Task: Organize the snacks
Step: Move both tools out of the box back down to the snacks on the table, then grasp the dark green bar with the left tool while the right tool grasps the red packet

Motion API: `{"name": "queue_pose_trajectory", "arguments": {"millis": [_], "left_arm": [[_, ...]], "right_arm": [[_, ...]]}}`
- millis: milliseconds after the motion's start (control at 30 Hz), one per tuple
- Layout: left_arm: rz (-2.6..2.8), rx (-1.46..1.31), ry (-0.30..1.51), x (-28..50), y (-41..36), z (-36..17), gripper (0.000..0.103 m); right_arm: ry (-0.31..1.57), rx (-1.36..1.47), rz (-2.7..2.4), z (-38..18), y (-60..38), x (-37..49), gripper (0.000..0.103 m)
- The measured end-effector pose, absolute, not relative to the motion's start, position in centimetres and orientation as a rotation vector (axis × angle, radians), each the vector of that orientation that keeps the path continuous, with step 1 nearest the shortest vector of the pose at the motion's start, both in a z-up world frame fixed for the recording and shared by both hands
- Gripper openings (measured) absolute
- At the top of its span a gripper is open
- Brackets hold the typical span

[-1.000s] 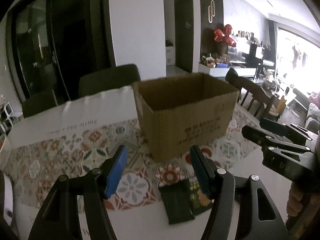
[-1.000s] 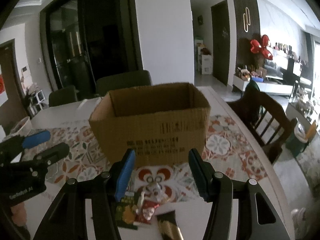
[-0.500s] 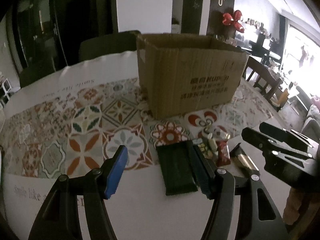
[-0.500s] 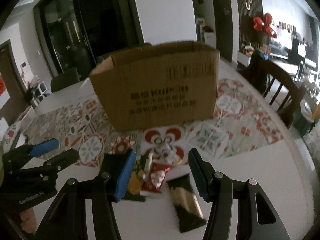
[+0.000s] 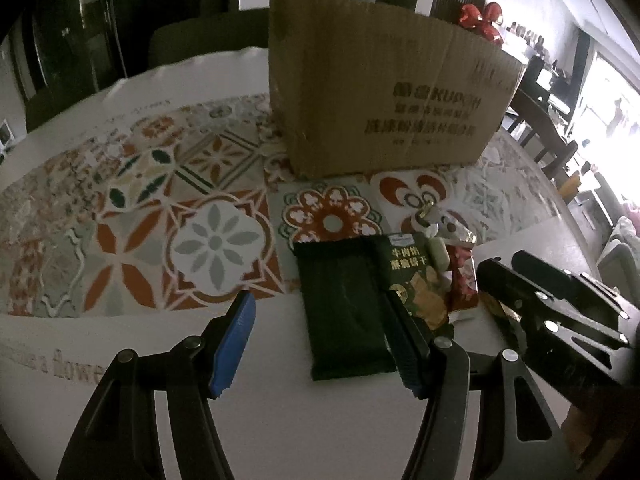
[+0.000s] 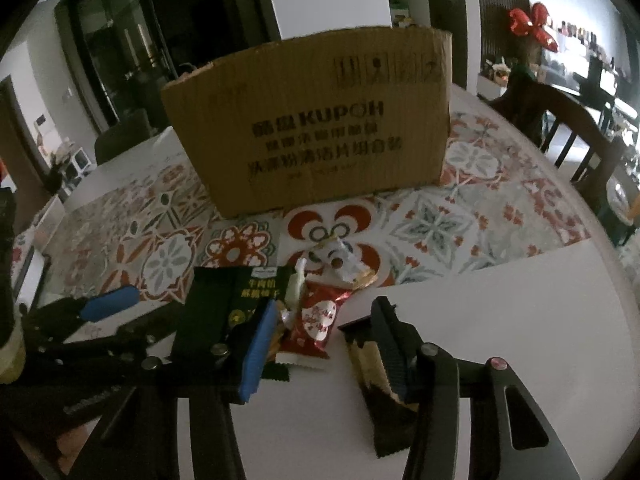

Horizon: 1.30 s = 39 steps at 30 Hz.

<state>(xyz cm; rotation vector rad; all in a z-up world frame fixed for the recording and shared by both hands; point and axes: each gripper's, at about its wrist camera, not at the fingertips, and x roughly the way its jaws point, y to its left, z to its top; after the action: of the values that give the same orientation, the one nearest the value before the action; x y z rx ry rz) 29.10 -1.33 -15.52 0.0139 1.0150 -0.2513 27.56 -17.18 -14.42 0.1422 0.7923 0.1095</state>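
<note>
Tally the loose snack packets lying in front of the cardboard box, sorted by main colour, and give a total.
Dark green packets: 2, a plain one and a printed one
Red packets: 1
Dark brown and gold packets: 1
Pale green wrapped sweets: 1
White and gold wrappers: 1
Total: 6 that can be told apart; the small pile may hide more.

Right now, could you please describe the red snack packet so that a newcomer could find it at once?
Start at the cardboard box on the patterned tablecloth. In front of it lies a cluster of snacks; the red packet sits mid-cluster. It alone is shiny red with a white heart.
</note>
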Motion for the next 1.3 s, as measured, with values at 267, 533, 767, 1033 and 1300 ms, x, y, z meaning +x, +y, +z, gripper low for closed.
{"name": "queue_pose_trajectory", "arguments": {"millis": [267, 533, 767, 1033, 1300], "left_arm": [[-0.259, 0.003, 1.050, 29.9, -2.3, -16.8, 0.063], [-0.250, 0.007, 1.075, 30.4, -2.6, -17.9, 0.064], [-0.219, 0.027, 1.071, 30.6, -1.9, -18.0, 0.063], [-0.212, 0.032, 1.051, 30.8, -2.0, -18.2, 0.062], [-0.198, 0.030, 1.019, 30.8, -1.4, -18.1, 0.046]], "right_arm": [[0.828, 0.170, 0.126, -15.4, -17.0, 28.4, 0.041], [0.848, 0.180, 0.116, -16.0, -17.1, 29.0, 0.039], [0.852, 0.170, 0.111, -16.2, -16.9, 29.3, 0.037], [0.852, 0.148, 0.117, -16.2, -16.1, 30.0, 0.037], [0.884, 0.147, 0.120, -17.0, -15.8, 30.5, 0.033]]}}
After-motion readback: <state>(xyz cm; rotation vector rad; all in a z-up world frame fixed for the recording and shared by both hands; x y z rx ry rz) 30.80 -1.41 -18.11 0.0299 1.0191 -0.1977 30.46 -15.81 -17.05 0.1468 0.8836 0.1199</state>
